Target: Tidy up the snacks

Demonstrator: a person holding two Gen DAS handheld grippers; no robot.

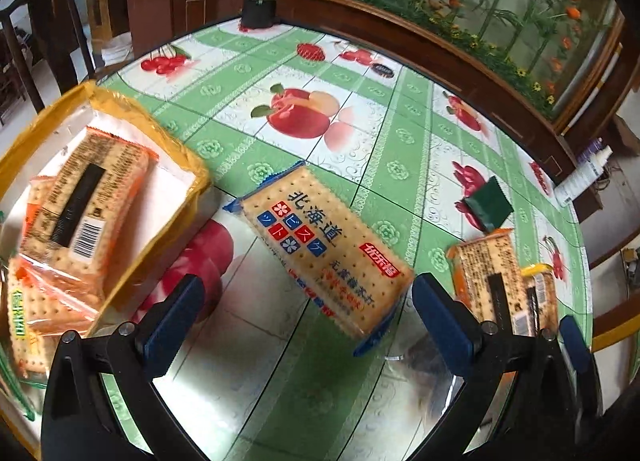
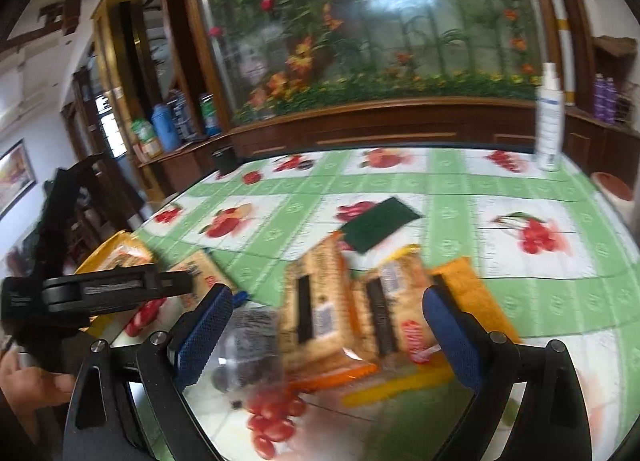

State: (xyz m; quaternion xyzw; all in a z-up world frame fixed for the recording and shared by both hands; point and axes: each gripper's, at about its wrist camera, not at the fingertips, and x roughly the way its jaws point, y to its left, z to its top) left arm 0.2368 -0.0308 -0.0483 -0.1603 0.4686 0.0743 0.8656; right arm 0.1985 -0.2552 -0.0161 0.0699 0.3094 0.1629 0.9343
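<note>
A blue-edged cracker pack (image 1: 320,249) lies on the fruit-print tablecloth just ahead of my open left gripper (image 1: 308,317). A yellow-rimmed box (image 1: 160,133) at the left holds several orange cracker packs (image 1: 80,205). My open right gripper (image 2: 324,333) hovers over two cracker packs lying side by side, an orange-edged one (image 2: 316,297) and a yellow-edged one (image 2: 396,301), seen in the left wrist view at the right (image 1: 492,281). A clear bag of dark snacks (image 2: 248,345) lies by the right gripper's left finger. The left gripper's body (image 2: 100,293) shows at the left.
A dark green pouch (image 1: 488,203) (image 2: 376,227) lies past the packs. A white spray bottle (image 2: 550,117) stands at the table's far right edge. A black pot (image 1: 259,11) sits at the far edge. A wooden cabinet with a floral glass panel (image 2: 360,41) runs behind the table. A chair (image 1: 48,33) stands at the left.
</note>
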